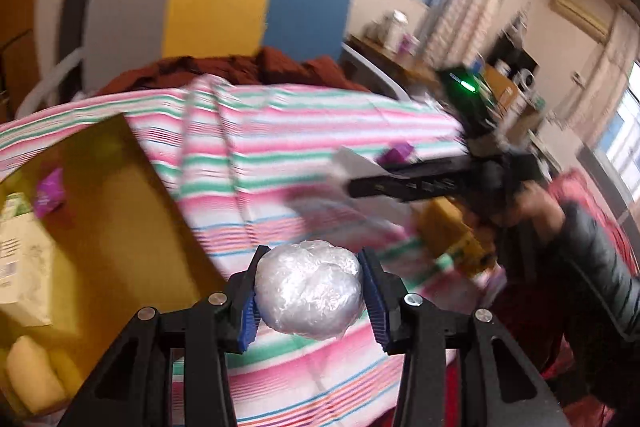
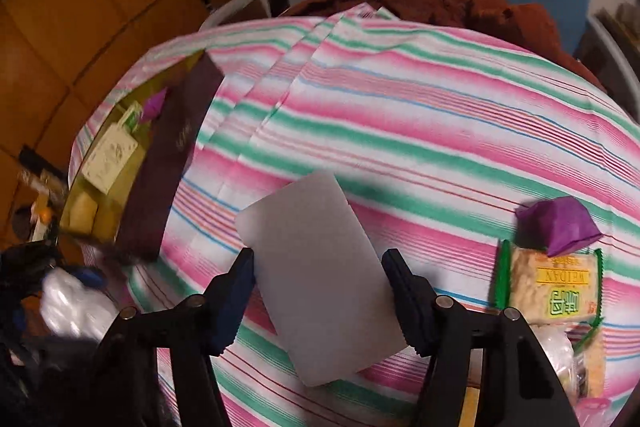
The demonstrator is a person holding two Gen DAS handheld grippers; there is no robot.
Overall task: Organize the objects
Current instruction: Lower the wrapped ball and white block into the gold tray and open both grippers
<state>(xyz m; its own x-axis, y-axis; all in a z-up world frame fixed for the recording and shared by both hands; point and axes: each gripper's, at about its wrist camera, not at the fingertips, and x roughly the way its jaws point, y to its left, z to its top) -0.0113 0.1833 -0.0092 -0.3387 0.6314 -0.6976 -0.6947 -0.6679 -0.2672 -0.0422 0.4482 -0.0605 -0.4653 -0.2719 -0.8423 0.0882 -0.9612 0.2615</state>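
Observation:
My left gripper [image 1: 309, 297] is shut on a white plastic-wrapped bundle [image 1: 308, 293] and holds it above the striped cloth, right of the gold box [image 1: 100, 211]. My right gripper [image 2: 320, 301] is shut on a flat grey card [image 2: 316, 279] and holds it above the cloth. The right gripper also shows in the left wrist view [image 1: 360, 183], blurred, with the card. The left gripper and its bundle show at the right wrist view's lower left [image 2: 76, 303]. The box [image 2: 160, 163] holds a pale packet [image 2: 110, 157] and a purple wrapper [image 2: 154, 105].
A purple wrapper [image 2: 556, 225] and a green-edged cracker packet [image 2: 548, 287] lie on the striped cloth [image 2: 400, 115] at the right. A brown garment [image 1: 224, 69] and a grey, yellow and blue chair back [image 1: 216, 1] stand behind the table.

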